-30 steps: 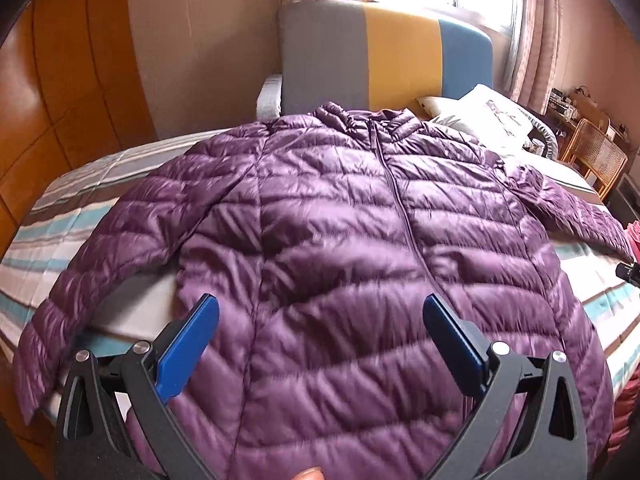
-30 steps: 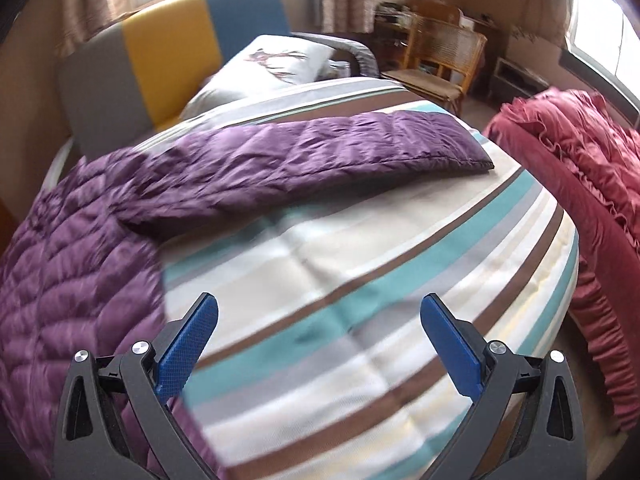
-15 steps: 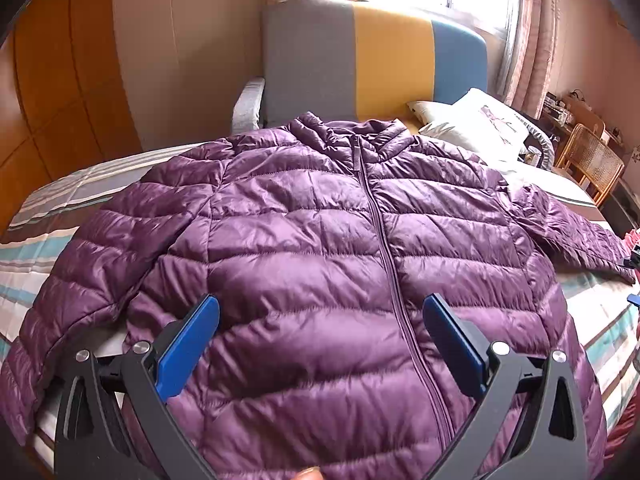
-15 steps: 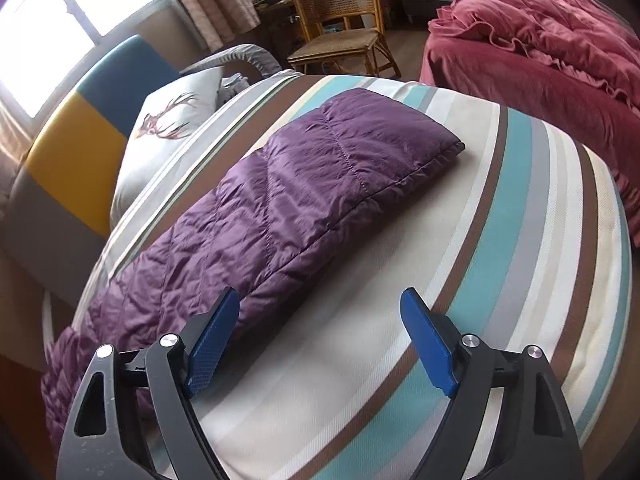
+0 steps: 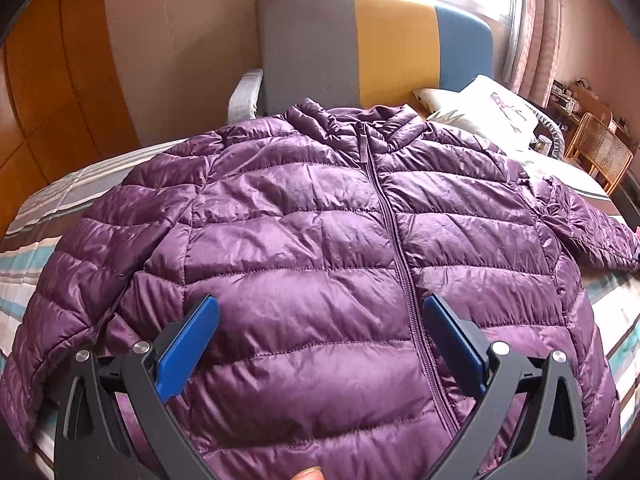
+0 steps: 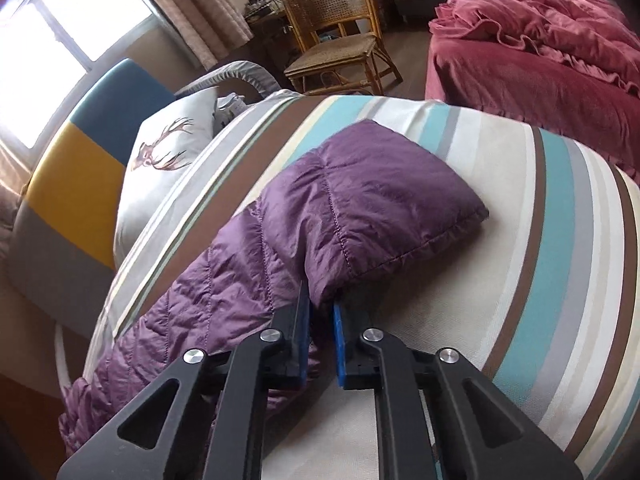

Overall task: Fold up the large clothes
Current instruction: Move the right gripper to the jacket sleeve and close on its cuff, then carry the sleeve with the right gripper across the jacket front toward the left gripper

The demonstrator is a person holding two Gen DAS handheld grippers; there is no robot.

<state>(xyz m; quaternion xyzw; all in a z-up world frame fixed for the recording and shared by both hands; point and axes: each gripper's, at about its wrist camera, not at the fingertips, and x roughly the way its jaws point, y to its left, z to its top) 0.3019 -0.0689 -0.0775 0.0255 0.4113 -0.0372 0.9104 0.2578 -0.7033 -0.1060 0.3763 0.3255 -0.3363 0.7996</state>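
Jacket flat on bed, right claw pinching sleeve edge, left claw wide.

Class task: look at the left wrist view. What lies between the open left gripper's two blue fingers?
Only the purple jacket: its quilted front fills the gap of the left gripper, zipper by the right-hand finger.

jacket flat on bed | pillow behind | chair beyond

Striped bedsheet, deer-print pillow, rattan chair, red ruffled bedding
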